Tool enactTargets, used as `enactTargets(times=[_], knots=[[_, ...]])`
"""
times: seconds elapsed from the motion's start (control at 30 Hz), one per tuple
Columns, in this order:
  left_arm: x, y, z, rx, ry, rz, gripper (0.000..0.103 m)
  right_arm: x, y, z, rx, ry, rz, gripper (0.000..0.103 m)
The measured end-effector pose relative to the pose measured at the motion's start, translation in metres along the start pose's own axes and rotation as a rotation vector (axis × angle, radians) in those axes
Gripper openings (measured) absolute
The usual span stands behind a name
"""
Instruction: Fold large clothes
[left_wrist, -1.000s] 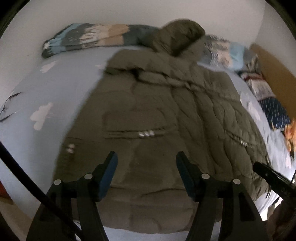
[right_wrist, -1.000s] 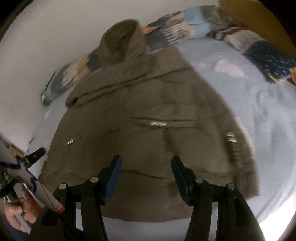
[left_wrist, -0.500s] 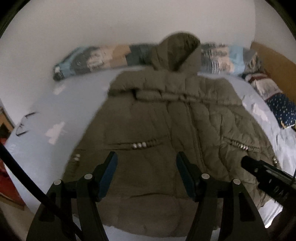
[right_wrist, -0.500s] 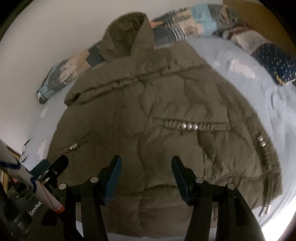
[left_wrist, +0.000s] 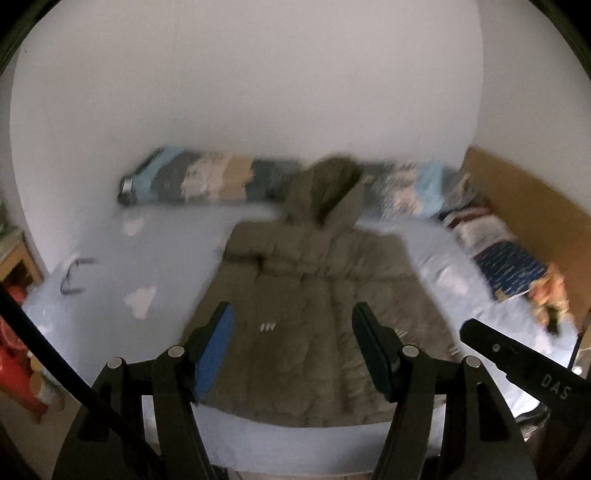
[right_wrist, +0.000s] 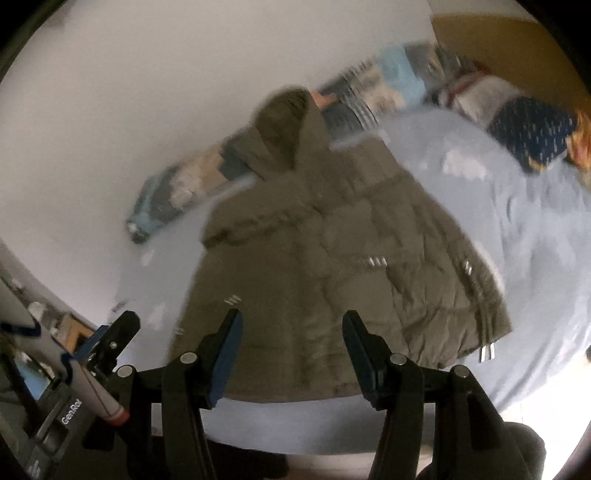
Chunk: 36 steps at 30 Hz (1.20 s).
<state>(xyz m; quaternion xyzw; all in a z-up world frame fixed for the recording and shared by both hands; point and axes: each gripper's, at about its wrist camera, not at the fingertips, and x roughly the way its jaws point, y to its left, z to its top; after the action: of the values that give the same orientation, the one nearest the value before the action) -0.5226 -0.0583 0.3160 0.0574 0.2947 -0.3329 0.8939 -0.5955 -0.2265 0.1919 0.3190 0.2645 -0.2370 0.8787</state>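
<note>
An olive hooded puffer jacket lies flat on the light-blue bed sheet, ahead of both grippers. Its long axis runs away from them, hem nearest and hood pointing to the far wall, resting against a patchwork bolster. The left gripper hangs above the hem, jaws wide apart and holding nothing. The right gripper is likewise spread and empty, and from it the jacket leans slightly leftward.

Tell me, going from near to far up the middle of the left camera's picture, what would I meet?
Left gripper → olive hooded coat → its hood → rolled patterned blanket → white wall.
</note>
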Motion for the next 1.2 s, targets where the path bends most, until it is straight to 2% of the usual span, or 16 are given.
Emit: enactTargets(times=[0.2,0.33,0.4,0.47,0.57,0.67,0.77,0.87,0.97,1.03,1.2], knots=[[-0.105,0.000,0.073,-0.076,-0.133,-0.135,0.069,-0.113,0.047,0.031,-0.058,-0.177,0.068,0.064],[-0.165,-0.003,0.129,-0.073,-0.210,-0.211,0.075,-0.186,0.075,0.062,-0.081,-0.290,0.117,0.066],[-0.186,-0.003,0.152,-0.081,-0.232,-0.249,0.075,-0.217,0.089,0.077,-0.102,-0.347,0.107,0.072],[-0.206,-0.002,0.173,-0.086,-0.270,-0.276,0.078,-0.247,0.102,0.095,-0.120,-0.403,0.092,0.072],[-0.213,-0.001,0.188,-0.077,-0.306,-0.276,0.080,-0.278,0.118,0.118,-0.135,-0.462,0.102,0.074],[-0.197,-0.002,0.188,-0.046,-0.302,-0.255,0.081,-0.295,0.129,0.138,-0.148,-0.513,0.107,0.078],[-0.162,0.001,0.176,-0.039,-0.287,-0.202,0.081,-0.285,0.130,0.144,-0.162,-0.511,0.096,0.078],[-0.120,0.006,0.161,-0.064,-0.235,-0.197,0.081,-0.253,0.120,0.142,-0.154,-0.462,0.092,0.078],[-0.075,0.004,0.150,-0.073,-0.144,-0.181,0.081,-0.219,0.111,0.137,-0.151,-0.413,0.087,0.078],[-0.050,0.000,0.147,-0.050,-0.098,-0.171,0.081,-0.189,0.107,0.136,-0.154,-0.360,0.065,0.078],[0.016,-0.010,0.158,0.032,-0.006,-0.090,0.081,-0.131,0.095,0.151,-0.156,-0.271,0.033,0.078]])
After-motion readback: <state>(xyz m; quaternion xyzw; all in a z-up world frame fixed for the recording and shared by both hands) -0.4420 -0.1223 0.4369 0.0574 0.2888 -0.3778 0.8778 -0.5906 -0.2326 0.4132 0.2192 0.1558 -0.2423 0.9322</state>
